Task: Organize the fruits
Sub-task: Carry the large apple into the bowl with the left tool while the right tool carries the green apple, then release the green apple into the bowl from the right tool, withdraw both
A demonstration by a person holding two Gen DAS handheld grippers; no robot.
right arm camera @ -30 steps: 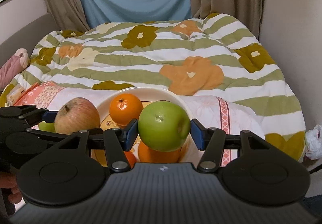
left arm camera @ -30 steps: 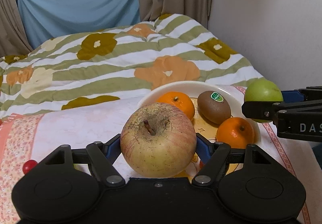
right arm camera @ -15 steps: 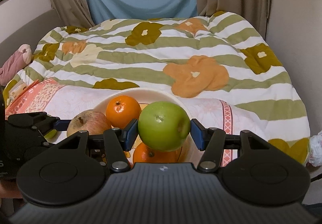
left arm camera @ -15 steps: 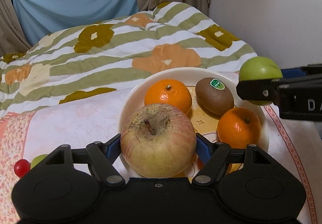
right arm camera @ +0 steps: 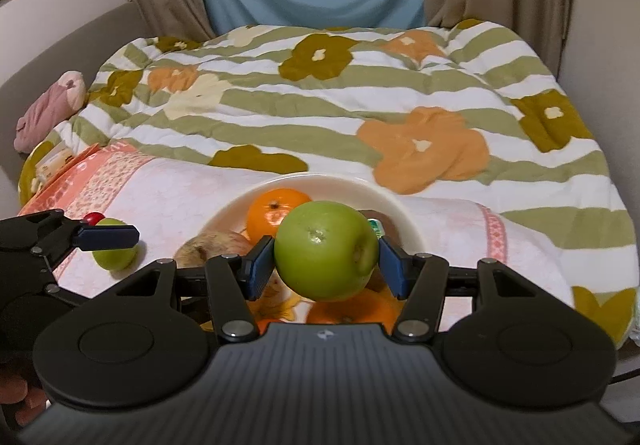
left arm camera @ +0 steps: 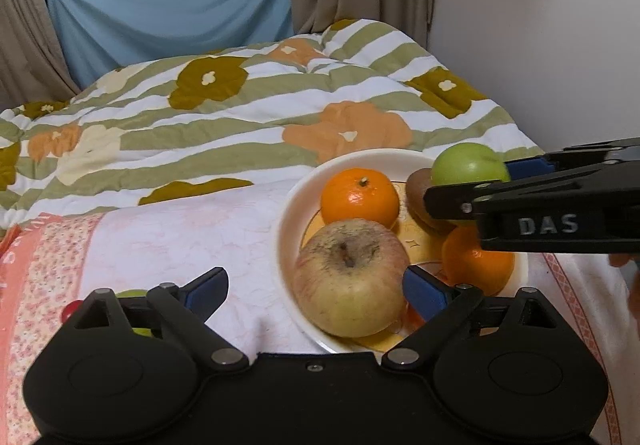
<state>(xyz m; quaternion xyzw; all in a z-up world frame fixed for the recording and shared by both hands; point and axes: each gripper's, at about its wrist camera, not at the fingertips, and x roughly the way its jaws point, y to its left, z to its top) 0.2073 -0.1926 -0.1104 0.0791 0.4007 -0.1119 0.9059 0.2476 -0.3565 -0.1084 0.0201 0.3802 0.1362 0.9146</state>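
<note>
A cream plate (left arm camera: 288, 205) on the pink cloth holds two oranges (left arm camera: 360, 197), a kiwi (left arm camera: 416, 185) and a red-yellow apple (left arm camera: 350, 287). My left gripper (left arm camera: 316, 289) is open; the apple rests in the plate against its right finger, the left finger stands apart. My right gripper (right arm camera: 326, 259) is shut on a green apple (right arm camera: 326, 249) and holds it above the plate (right arm camera: 400, 205), over the kiwi. The green apple also shows in the left wrist view (left arm camera: 468, 165).
A small green fruit (right arm camera: 114, 255) and a red cherry-sized fruit (right arm camera: 94, 218) lie on the cloth left of the plate. A floral quilt (left arm camera: 240, 105) covers the bed behind. A wall (left arm camera: 540, 25) stands close on the right.
My left gripper has opened and let the red-yellow apple down into the plate. My right gripper has carried the green apple further over the plate.
</note>
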